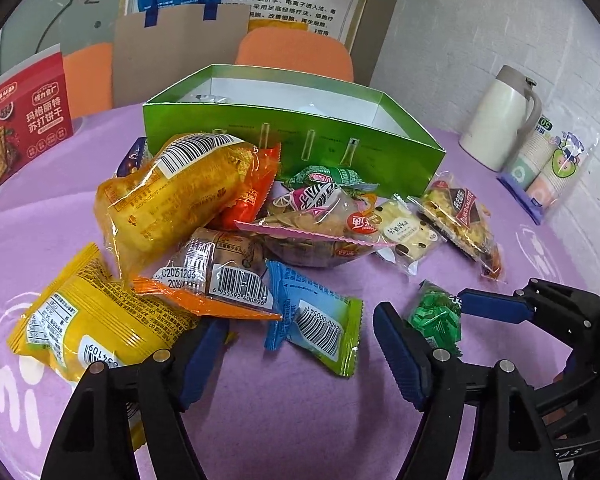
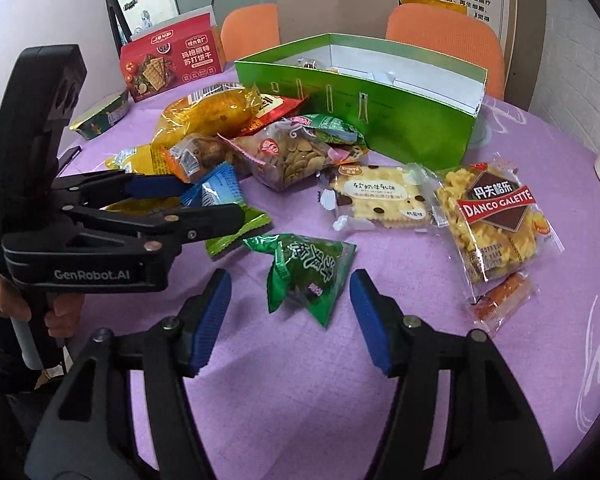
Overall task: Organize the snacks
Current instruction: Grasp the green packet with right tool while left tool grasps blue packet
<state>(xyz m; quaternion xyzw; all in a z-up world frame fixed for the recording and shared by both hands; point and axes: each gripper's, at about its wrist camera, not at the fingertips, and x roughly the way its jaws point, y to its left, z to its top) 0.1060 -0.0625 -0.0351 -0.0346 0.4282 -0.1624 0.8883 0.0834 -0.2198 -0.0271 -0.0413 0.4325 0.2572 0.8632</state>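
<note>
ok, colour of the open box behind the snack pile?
Green outside, white inside: the open box, clearest in the right wrist view.

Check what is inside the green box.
The green box is open-topped; a small wrapped item and a white insert show. Its front wall hides the floor and anything lower.

Both claws (image 1: 300,344) (image 2: 290,312) agape, low.

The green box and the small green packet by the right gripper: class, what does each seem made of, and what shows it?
Green box: probably glossy printed cardboard; stiff flat walls, white inside, creased corners.
Small green packet: seemingly thin shiny plastic film; crinkled, with glare spots.
</note>
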